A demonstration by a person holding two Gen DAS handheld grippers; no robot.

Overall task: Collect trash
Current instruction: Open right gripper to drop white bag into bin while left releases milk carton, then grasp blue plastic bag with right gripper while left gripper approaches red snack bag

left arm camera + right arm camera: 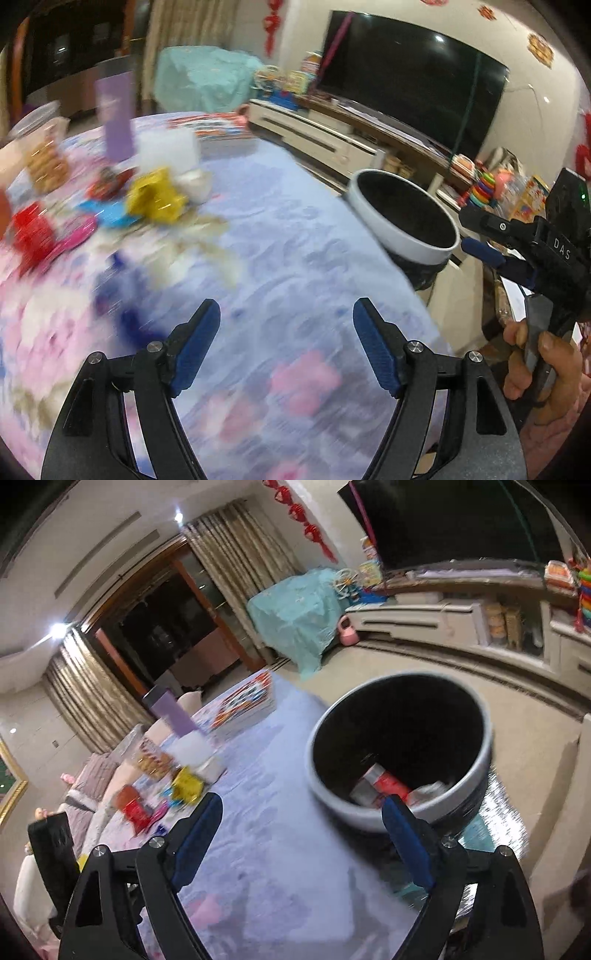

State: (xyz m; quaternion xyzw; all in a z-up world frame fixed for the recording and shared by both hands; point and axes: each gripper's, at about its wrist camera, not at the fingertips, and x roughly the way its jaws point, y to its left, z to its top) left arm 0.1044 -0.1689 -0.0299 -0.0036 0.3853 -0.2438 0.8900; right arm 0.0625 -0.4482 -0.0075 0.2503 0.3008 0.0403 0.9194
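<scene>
A white trash bin with a black inside point(406, 218) point(402, 746) stands at the right edge of a table with a flowered blue-pink cloth point(280, 258) point(288, 849). In the right wrist view it holds a red-and-white package point(380, 784) and other scraps. Loose wrappers lie at the table's far left: a crumpled gold one point(155, 197) point(186, 784), red ones point(31, 230) point(135, 808) and a blue one point(109, 212). My left gripper point(286, 314) is open and empty over the cloth. My right gripper point(303, 806) point(484, 251) is open and empty beside the bin's rim.
A purple box point(116, 118) point(171, 712), a white tissue pack point(168, 147), a snack jar point(46, 155) and a printed box point(245, 699) stand at the table's far side. A TV point(410, 77) on a low cabinet point(314, 136) lines the wall.
</scene>
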